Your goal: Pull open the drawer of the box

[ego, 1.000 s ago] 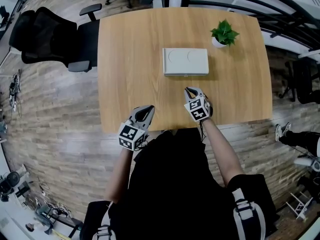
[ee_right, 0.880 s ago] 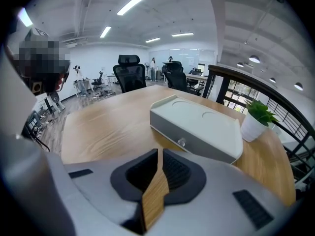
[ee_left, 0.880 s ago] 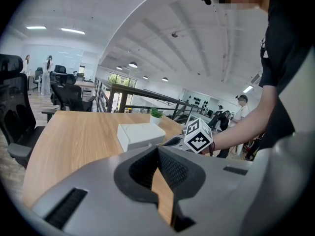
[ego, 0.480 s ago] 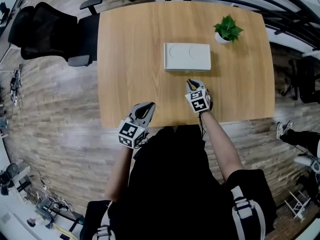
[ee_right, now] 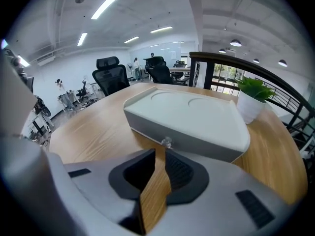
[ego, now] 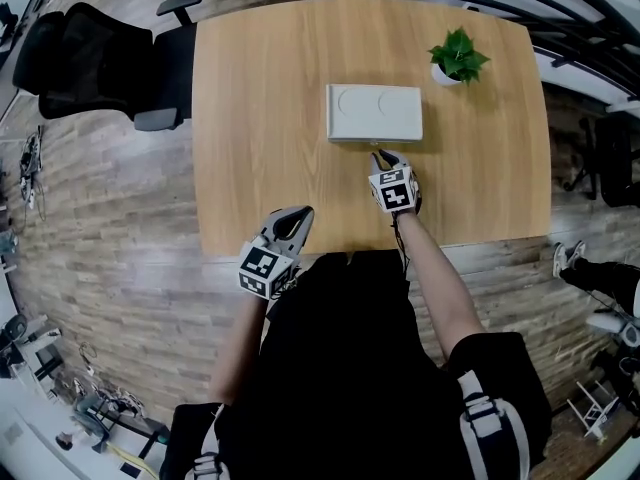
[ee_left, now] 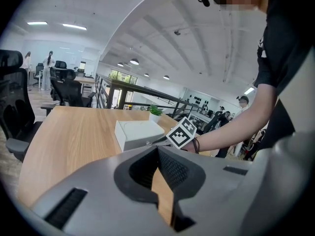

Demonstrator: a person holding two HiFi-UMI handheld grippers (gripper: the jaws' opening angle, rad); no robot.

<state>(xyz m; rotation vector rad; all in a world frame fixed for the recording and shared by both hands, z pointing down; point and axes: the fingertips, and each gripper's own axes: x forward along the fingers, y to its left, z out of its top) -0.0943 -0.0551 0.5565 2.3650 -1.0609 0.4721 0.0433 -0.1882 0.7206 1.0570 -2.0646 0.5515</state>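
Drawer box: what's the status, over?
Right gripper open, empty, tips just short of the knob. Left gripper open, idle. Box drawer shut. Nothing in the way.
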